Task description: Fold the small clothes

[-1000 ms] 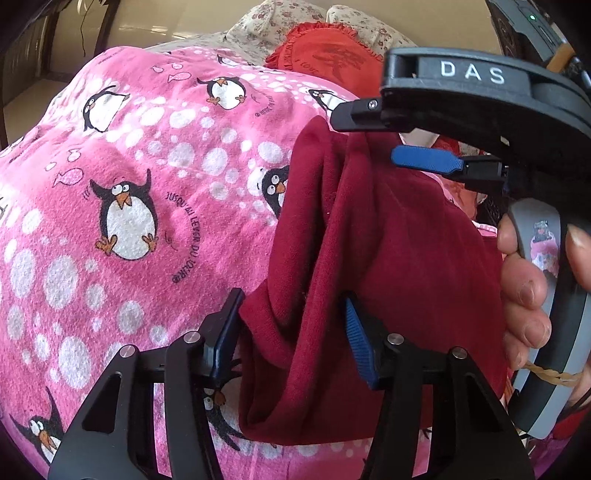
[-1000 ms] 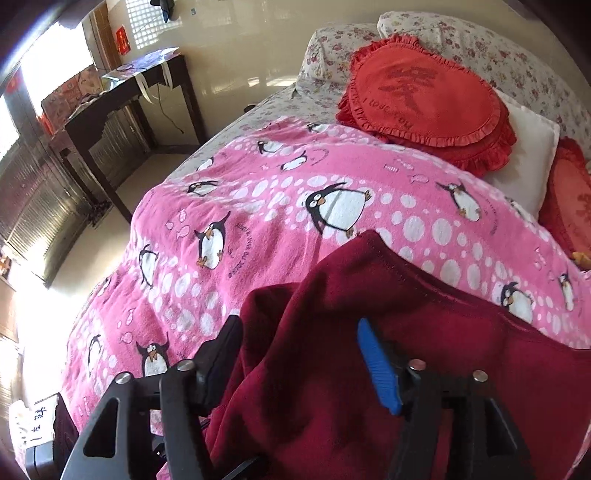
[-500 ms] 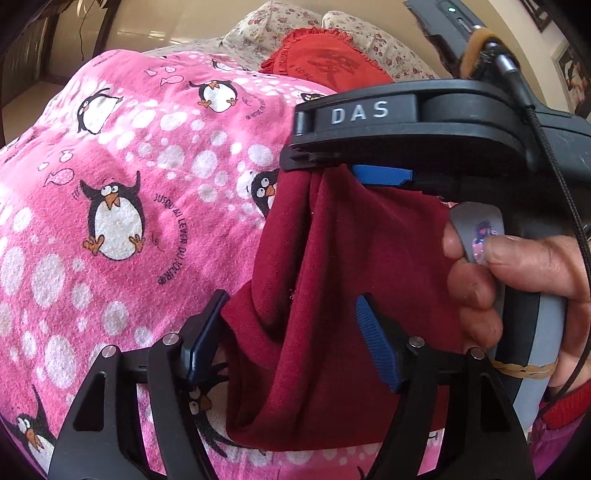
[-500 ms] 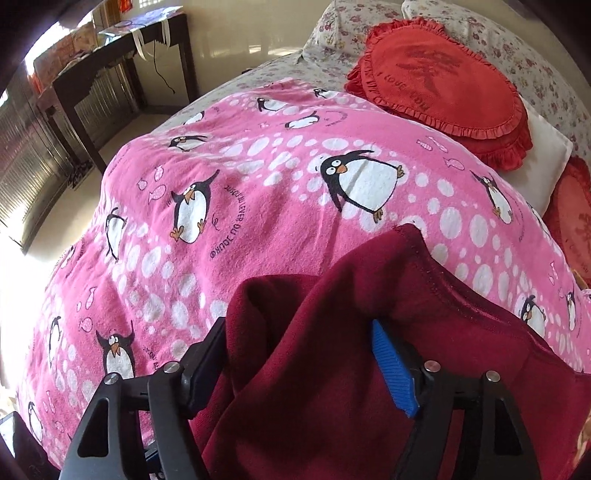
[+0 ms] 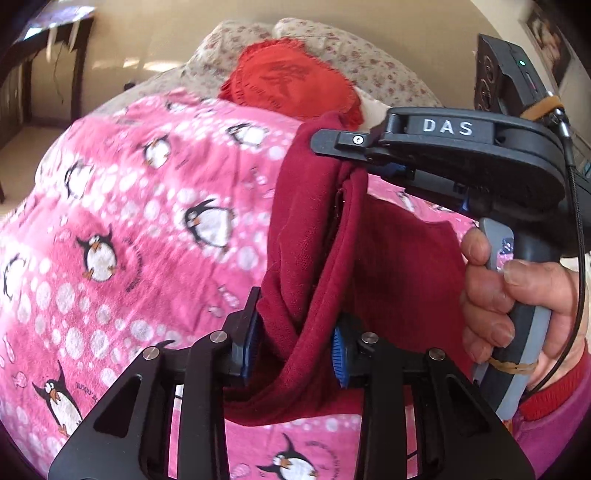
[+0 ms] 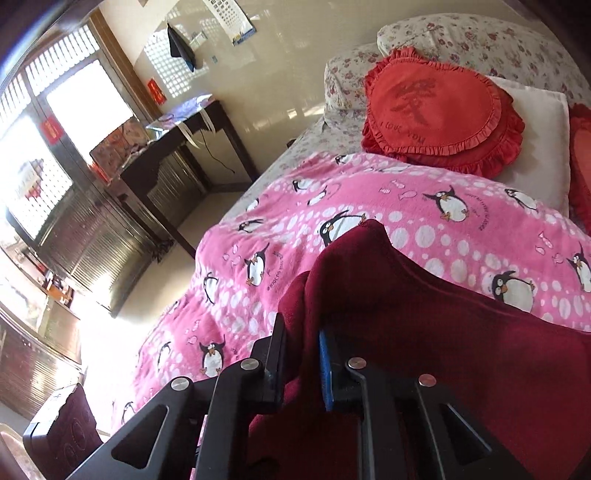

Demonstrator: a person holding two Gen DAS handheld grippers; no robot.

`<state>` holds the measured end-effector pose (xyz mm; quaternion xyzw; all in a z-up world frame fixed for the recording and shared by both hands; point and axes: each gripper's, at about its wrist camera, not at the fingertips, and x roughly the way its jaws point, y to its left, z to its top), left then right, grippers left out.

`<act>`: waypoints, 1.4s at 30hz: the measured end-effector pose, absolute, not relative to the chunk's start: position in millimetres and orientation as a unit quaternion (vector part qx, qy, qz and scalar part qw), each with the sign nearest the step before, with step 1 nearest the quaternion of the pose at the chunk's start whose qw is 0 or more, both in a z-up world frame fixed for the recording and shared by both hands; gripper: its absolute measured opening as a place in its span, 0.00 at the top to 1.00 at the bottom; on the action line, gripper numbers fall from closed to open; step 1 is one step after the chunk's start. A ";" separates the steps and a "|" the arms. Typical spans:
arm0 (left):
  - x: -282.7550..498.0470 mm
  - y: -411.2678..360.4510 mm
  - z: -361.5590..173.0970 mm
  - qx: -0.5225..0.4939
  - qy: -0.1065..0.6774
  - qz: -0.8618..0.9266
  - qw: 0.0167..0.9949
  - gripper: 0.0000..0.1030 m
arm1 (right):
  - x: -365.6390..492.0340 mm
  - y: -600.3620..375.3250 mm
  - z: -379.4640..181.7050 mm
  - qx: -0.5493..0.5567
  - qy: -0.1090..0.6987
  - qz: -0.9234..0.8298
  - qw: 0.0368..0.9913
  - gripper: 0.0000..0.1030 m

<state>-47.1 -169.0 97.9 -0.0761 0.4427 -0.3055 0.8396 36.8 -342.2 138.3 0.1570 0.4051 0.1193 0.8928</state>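
A dark red garment hangs bunched above the pink penguin blanket. My left gripper is shut on its lower folds. My right gripper shows in the left wrist view above, held by a hand, and pinches the garment's upper edge. In the right wrist view the right gripper is shut on a fold of the same dark red garment, which spreads to the right over the blanket.
A red frilled cushion and floral pillows lie at the head of the bed. A white pillow is beside them. A dark wooden desk stands by the wall on the left, past the bed edge.
Both grippers have closed from wide open onto the dark red garment. They have lifted it and the cloth is now gathered into a narrower bunch.
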 end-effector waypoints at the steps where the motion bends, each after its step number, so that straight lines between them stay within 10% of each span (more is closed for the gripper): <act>1: -52.4 -174.9 104.3 -0.069 0.439 -0.310 0.841 0.70 | 31.8 -346.8 142.9 0.159 0.400 0.119 0.895 0.87; 37: -178.6 -398.1 119.8 0.129 0.442 -0.463 0.757 0.70 | -146.0 -598.3 101.1 0.313 0.360 -0.061 0.877 0.89; 40: -168.5 -365.3 135.4 0.116 0.436 -0.466 0.761 0.61 | -170.1 -586.4 121.9 0.294 0.349 -0.054 0.888 0.72; 42: -158.9 -343.3 140.9 0.112 0.425 -0.446 0.780 0.59 | -186.5 -572.1 130.6 0.289 0.340 -0.043 0.894 0.41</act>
